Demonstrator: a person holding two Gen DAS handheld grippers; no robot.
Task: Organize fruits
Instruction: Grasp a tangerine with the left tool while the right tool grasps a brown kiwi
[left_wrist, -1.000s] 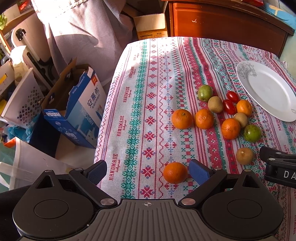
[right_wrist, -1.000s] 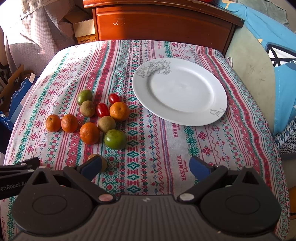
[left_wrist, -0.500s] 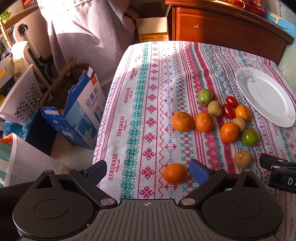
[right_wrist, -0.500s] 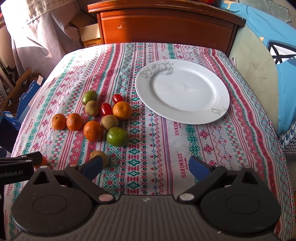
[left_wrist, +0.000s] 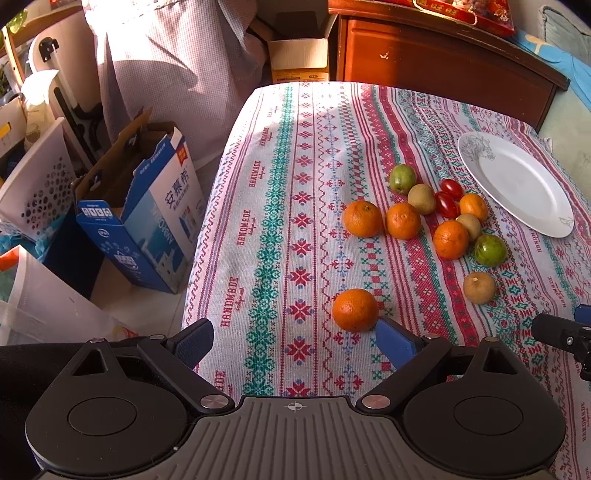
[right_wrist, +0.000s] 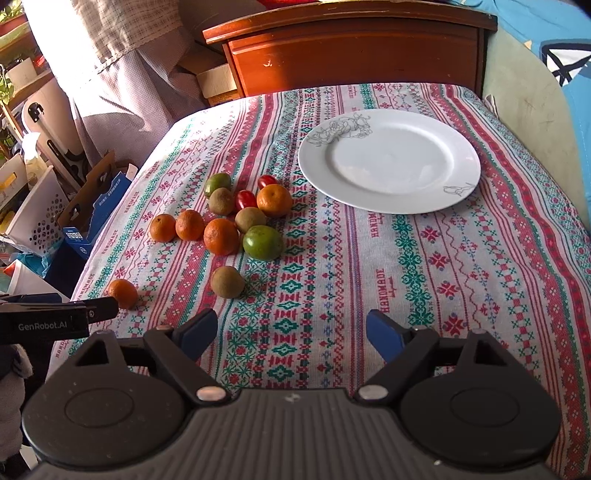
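Observation:
A cluster of fruit lies mid-table: several oranges (right_wrist: 221, 236), kiwis (right_wrist: 250, 219), two green fruits (right_wrist: 262, 242) and two red tomatoes (right_wrist: 245, 198). A lone orange (left_wrist: 355, 309) sits just ahead of my left gripper (left_wrist: 295, 341), near its right fingertip (left_wrist: 393, 341); the gripper is open and empty. It also shows in the right wrist view (right_wrist: 123, 293). A lone kiwi (right_wrist: 227, 281) lies ahead-left of my right gripper (right_wrist: 291, 332), which is open and empty. An empty white plate (right_wrist: 389, 162) stands at the far right.
The table wears a patterned cloth (left_wrist: 295, 184). A wooden headboard (right_wrist: 354, 48) stands behind it. Left of the table on the floor stand a blue carton (left_wrist: 147, 206) and a white perforated basket (left_wrist: 33, 188). The table's left edge drops off near my left gripper.
Both grippers have pulled back and risen a little, so the table and fruit look farther off. The fruits have not moved. Both grippers stay open.

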